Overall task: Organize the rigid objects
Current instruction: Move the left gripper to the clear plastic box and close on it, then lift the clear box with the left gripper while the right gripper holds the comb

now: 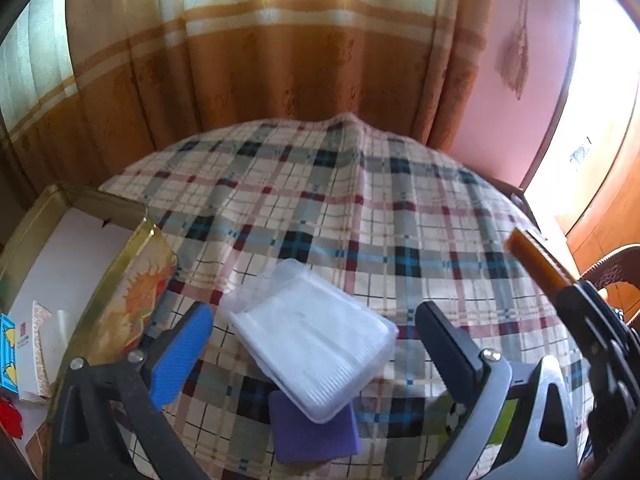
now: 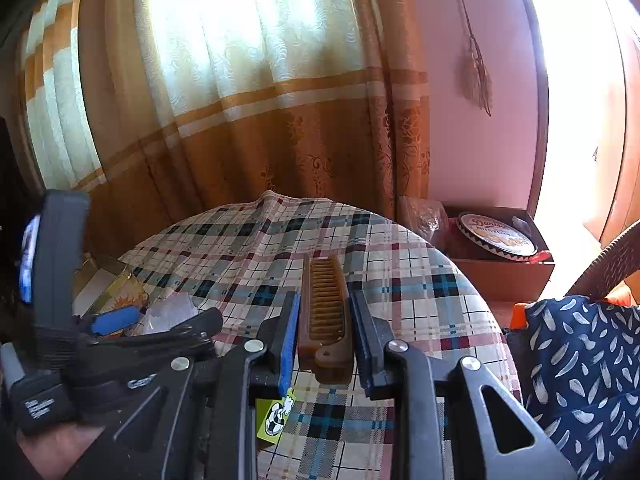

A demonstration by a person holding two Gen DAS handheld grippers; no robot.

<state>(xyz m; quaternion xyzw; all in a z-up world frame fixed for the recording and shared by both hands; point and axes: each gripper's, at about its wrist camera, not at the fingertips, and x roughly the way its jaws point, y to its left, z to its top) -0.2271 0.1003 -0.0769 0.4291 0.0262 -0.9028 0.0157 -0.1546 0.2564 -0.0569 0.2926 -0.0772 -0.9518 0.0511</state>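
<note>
A clear plastic case (image 1: 312, 340) lies flat on the plaid tablecloth (image 1: 360, 208), partly over a purple pad (image 1: 316, 436). My left gripper (image 1: 314, 312) stands open around the case, its blue pad (image 1: 180, 356) to the left and its black finger (image 1: 448, 348) to the right, both a little apart from it. My right gripper (image 2: 325, 300) is shut on a brown comb (image 2: 324, 304), which points away over the table. In the left wrist view the comb (image 1: 536, 260) shows at the right edge.
An open gold box (image 1: 120, 264) with a white inside sits at the table's left and holds several small packs. A round biscuit tin (image 2: 496, 236) rests in a brown box beyond the right edge. A dark blue patterned cloth (image 2: 580, 364) is near right. Curtains hang behind.
</note>
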